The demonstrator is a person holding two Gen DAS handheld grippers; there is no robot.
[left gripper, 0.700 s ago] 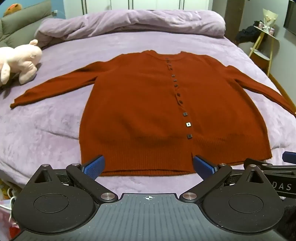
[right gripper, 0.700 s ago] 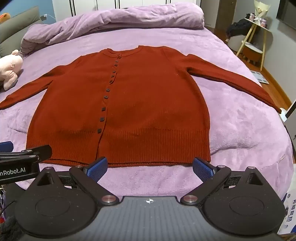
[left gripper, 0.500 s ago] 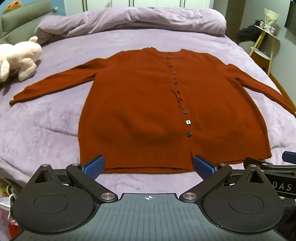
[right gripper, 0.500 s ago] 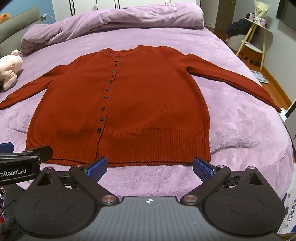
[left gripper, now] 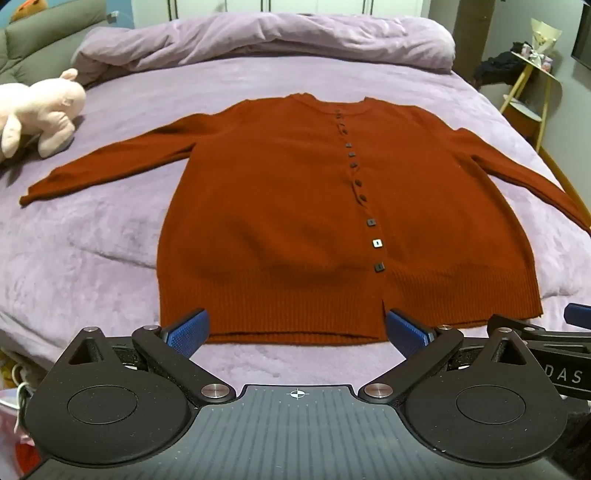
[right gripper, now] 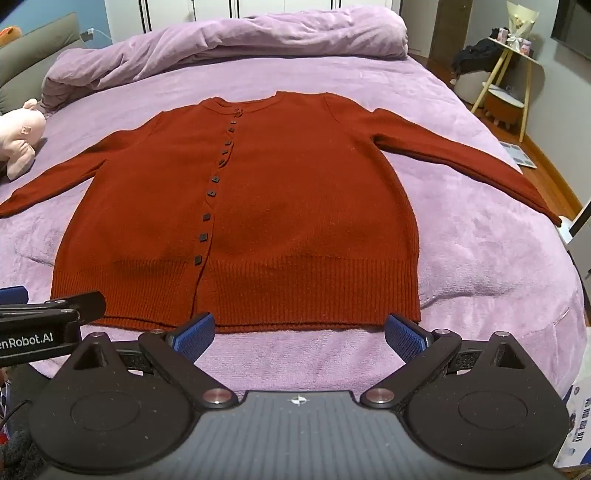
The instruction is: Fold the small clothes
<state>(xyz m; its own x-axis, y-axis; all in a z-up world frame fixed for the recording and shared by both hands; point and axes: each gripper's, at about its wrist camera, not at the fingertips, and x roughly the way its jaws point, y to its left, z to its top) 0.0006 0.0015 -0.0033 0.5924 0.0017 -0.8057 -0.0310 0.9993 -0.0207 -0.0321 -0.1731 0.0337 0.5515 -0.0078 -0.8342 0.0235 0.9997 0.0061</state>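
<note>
Fingers (left gripper: 186,330) of both grippers gape wide, empty, near the cardigan's (left gripper: 295,206) hem; it lies flat on the bed (left gripper: 92,229), nothing folded yet.

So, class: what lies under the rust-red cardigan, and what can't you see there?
The cardigan lies flat, buttoned, on a purple blanket covering the bed. The blanket shows all around it; the part beneath the cardigan, and the cardigan's back, are hidden.

Bed (right gripper: 480,240) with lilac plush cover fills room. Rumpled lilac duvet (right gripper: 221,40) heaped along far end. Grey-green headboard cushion (left gripper: 48,29) far left, blue wall (right gripper: 37,14) behind. White wardrobe doors (right gripper: 236,7) at back. Yellow-legged side table (right gripper: 517,74) right, on wooden floor (right gripper: 546,166). Grey wall (right gripper: 565,92) right.
</note>
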